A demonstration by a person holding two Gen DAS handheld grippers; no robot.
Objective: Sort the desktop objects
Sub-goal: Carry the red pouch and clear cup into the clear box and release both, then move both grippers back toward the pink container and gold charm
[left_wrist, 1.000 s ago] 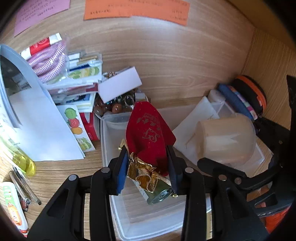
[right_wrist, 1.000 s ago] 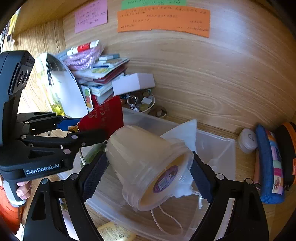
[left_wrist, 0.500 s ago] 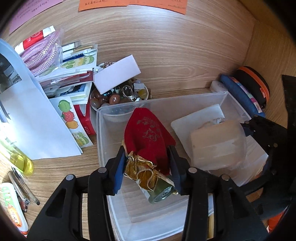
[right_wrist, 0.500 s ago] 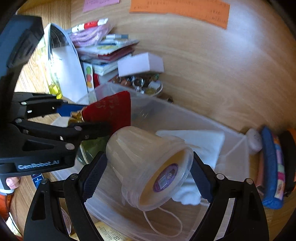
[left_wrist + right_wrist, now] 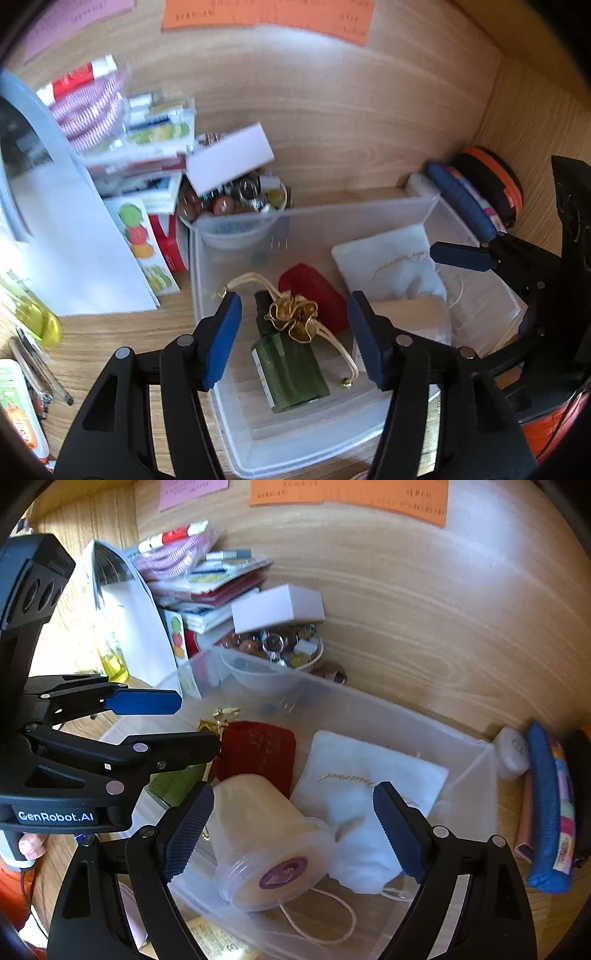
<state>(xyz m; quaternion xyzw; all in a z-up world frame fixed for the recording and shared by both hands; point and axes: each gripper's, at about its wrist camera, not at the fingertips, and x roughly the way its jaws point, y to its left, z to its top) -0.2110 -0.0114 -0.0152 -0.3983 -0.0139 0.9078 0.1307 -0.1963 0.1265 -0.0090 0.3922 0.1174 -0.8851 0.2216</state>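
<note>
Red pouch with gold-ruffled neck, flat in clear bin; both jaws wide apart, empty.

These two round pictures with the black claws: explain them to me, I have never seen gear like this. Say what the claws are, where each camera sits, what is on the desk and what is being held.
No robot here: a person holds a two-finger gripper in each hand, and each one carries a wide-angle camera looking along its fingers. One picture is from the left gripper, the other from the right gripper; the left one also shows at the side of the right view. Both hang open over a clear plastic bin on a wooden desk and hold nothing. In the bin lie a red pouch with a green bottle, a white pouch and a plastic jar on its side. Behind the bin sit a bowl of beads, a white box and a stack of papers; a blue pencil case stands to the right.
</note>
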